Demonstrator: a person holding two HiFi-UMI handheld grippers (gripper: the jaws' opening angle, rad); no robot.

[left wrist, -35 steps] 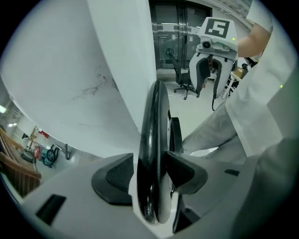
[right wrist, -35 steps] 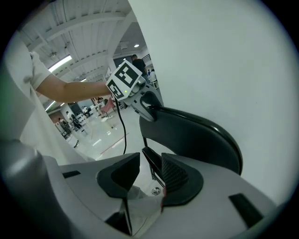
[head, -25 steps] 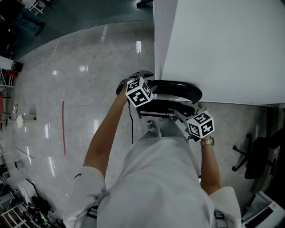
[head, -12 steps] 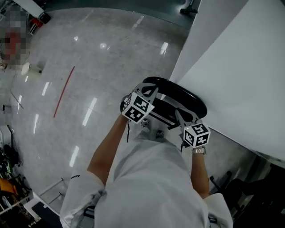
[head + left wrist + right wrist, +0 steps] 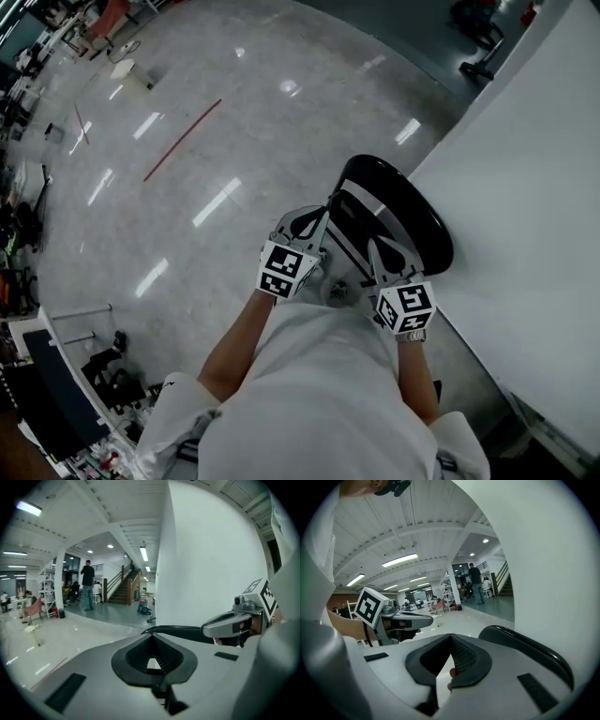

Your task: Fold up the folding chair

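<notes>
The black, glossy, oval-seated folding chair [image 5: 412, 211] sits right in front of you on the polished pale stone floor [image 5: 187, 187], its far edge close against the plain white wall panel [image 5: 525, 206]. From the head view the seat looks tipped up towards the wall, so you are probably well into the fold, though the legs are hidden under your arms.

Your left hand-held gripper [image 5: 317, 217] reaches in at the chair's near-left edge with its 2 jaws drawn together. In its own view only a pale sliver shows through the gap, and the chair's thin black rim lies beyond the tips, not between them. Your right hand-held gripper [image 5: 377, 248] has its jaws together as well, and the seat's rounded rim curves past just to its right. Whether either tip presses on the dark frame bars [image 5: 345, 251] below, I cannot tell.

Expect a stiff, rigid load with some weight to it. The seat is smooth, hard and shiny, likely moulded plastic, and it will slide under ribbed rubber pads. Take the frame tubes instead, 1 on each side near the seat's edge, and keep clear of the hinge, where the bars could nip.
</notes>
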